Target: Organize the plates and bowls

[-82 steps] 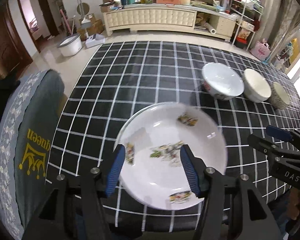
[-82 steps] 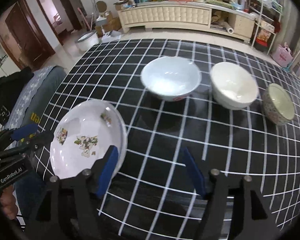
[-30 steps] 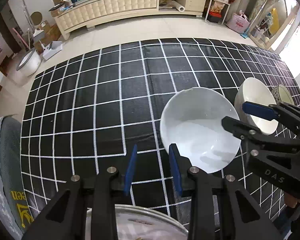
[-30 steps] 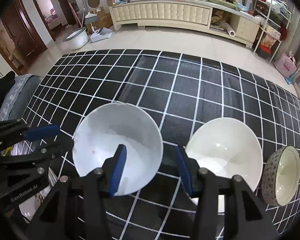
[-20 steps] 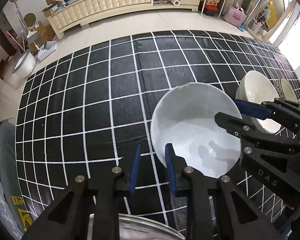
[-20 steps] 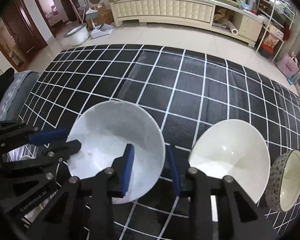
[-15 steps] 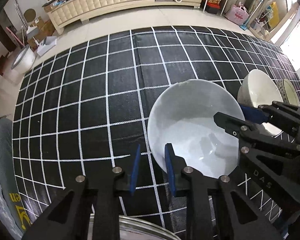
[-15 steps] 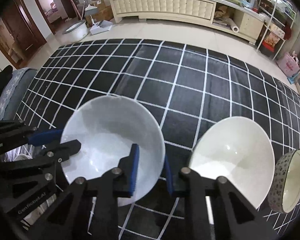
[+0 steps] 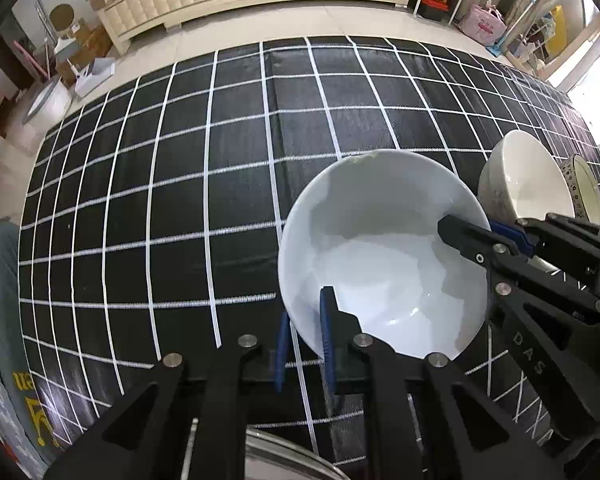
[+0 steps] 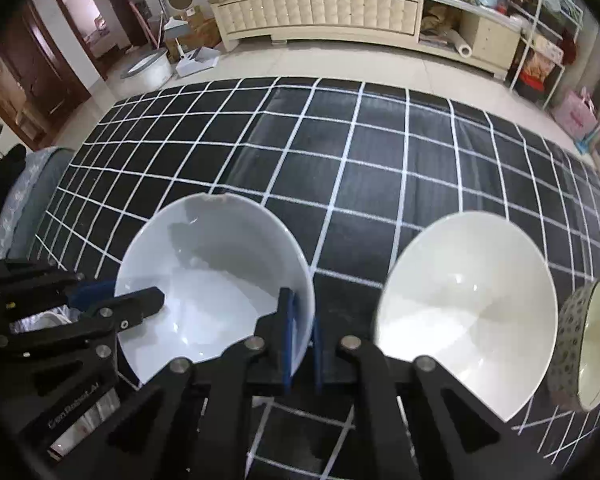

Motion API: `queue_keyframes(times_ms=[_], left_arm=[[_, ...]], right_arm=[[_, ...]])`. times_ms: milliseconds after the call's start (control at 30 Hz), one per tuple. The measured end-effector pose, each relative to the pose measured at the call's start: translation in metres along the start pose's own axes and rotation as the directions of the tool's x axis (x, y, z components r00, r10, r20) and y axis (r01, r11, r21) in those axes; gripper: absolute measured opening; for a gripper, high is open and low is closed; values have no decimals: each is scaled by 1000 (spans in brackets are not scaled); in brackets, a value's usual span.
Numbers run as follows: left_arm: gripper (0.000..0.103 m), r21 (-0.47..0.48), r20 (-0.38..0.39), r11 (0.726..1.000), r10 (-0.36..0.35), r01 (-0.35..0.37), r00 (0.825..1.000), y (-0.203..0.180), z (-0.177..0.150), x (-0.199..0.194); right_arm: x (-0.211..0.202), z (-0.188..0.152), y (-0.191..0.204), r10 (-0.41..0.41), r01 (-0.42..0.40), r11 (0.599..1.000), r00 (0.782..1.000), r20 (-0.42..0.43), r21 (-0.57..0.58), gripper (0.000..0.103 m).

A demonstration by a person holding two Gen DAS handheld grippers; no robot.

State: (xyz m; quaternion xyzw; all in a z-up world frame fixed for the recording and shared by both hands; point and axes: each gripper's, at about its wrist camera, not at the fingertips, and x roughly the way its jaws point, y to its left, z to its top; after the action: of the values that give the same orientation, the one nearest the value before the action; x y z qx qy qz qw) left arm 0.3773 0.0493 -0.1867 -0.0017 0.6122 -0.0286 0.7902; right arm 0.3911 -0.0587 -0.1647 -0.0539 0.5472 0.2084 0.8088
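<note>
A white bowl stands on the black checked cloth. My left gripper straddles the bowl's near-left rim, one pad inside and one outside, its jaws closing onto the rim. Across the bowl, my right gripper is shut on the opposite rim. A cream bowl sits just right of the white one. Beyond it is a small patterned bowl. The plate's rim shows below my left gripper.
The table has a black cloth with white lines, bare to the left and behind the bowls. A grey cushion with yellow lettering lies off the table's left edge. A long sideboard stands across the floor.
Both grippers left the plate and came over the white bowl. Within the last second each pair of jaws narrowed onto the bowl's rim, one from each side.
</note>
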Motion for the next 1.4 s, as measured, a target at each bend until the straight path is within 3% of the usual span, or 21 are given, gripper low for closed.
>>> queue_keyframes(times_ms=[333,833,1133,1400], left_arm=[[12,17,35,1000,13,-14,999,-19,-35,-31],[12,47,139,999,-25,19,990,-68,-101,-116],[12,53,134,998,-24,17,991,-82,-152,-118],[12,71,107,997,-7,-1,994,-90,-185,-99]], right_arm=[[-29,-20,2,18,-18,999,1000,12,40,10],[-122,-77,6,-34,29,998,996,87,61,9],[-130,-129,12,-29,22,996,997,74,83,9],[-110,-157,15,-9,6,995,1000,30,104,9]])
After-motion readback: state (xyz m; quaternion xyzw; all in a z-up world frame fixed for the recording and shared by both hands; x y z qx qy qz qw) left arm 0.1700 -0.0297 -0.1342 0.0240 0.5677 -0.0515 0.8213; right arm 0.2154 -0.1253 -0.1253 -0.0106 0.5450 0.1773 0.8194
